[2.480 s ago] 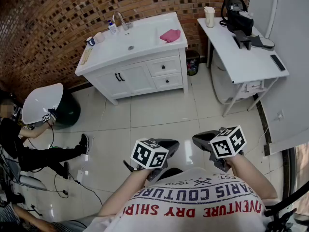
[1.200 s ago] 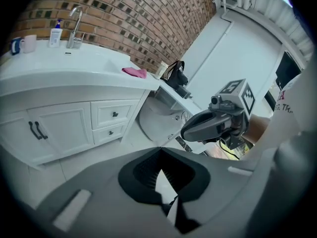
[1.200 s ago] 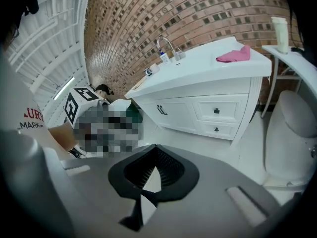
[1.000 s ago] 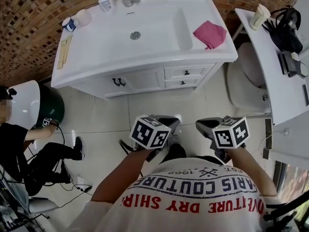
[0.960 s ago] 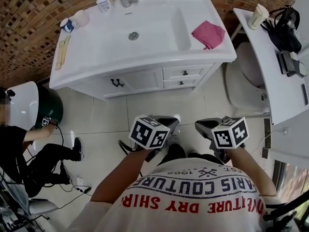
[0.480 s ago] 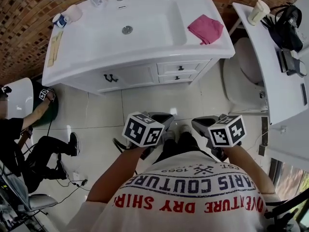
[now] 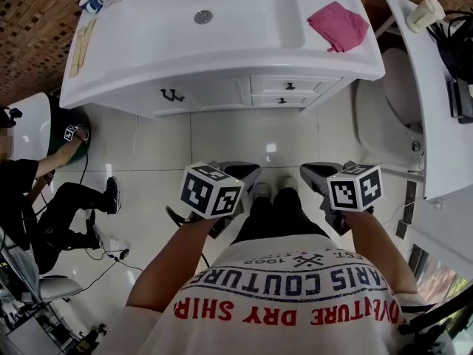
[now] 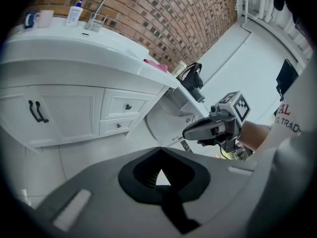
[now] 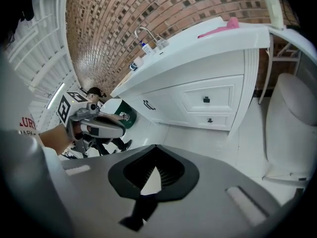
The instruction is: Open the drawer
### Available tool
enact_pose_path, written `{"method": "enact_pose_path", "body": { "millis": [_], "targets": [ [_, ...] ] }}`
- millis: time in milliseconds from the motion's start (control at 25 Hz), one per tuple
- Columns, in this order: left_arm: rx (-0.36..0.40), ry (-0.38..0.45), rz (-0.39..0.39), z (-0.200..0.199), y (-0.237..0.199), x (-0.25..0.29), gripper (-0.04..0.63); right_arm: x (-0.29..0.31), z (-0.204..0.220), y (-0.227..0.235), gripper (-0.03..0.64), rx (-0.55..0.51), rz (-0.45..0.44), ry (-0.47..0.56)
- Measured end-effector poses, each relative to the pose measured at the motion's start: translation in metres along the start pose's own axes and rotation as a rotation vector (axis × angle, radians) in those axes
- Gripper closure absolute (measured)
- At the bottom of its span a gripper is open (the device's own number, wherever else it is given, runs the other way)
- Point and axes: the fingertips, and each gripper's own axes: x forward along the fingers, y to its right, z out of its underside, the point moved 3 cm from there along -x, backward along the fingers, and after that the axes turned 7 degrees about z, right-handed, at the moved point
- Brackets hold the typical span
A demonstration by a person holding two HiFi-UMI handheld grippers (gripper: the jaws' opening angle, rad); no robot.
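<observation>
1. While the two drawers [image 7: 290,86] sit shut, one above the other, at the right end of the white cabinet [image 7: 133,98], beside its double doors [image 7: 196,93], the left gripper [image 7: 244,174] and the right gripper [image 7: 314,174] hang well apart from them above the tiled floor [image 7: 162,146].
2. The left gripper has its jaws clenched together, empty.
3. The right gripper is likewise clamped tight on nothing.
4. A pink cloth [image 7: 338,26] lies on the counter [image 7: 318,52], right of the basin [image 7: 222,13], above the drawers.

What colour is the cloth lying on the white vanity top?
Pink; the cloth shows best in the head view.
</observation>
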Motion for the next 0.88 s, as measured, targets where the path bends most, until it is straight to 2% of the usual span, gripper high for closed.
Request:
{"method": "enact_pose_path", "body": {
  "millis": [280,440,520,560,760,880],
  "targets": [
    [-0.091,0.034,-0.06,0.013,-0.028,-0.016,0.606,0.045,-0.024,0.034,0.607,0.014,0.03,0.044],
    [-0.146,0.063,-0.065,0.011,-0.047,-0.014,0.606,0.079,-0.046,0.065,0.574,0.035,0.052,0.046],
    [-0.176,0.07,-0.062,0.014,-0.056,-0.01,0.606,0.097,-0.054,0.083,0.538,0.054,0.071,0.037],
    [-0.188,0.07,-0.065,0.016,-0.06,-0.008,0.606,0.105,-0.057,0.093,0.507,0.059,0.087,0.03],
    [-0.209,0.081,-0.082,0.013,-0.075,-0.01,0.606,0.141,-0.093,0.136,0.449,0.061,0.186,0.047],
    [-0.221,0.059,-0.082,0.021,-0.078,-0.01,0.606,0.158,-0.101,0.161,0.437,0.133,0.274,0.073]
  ]
}}
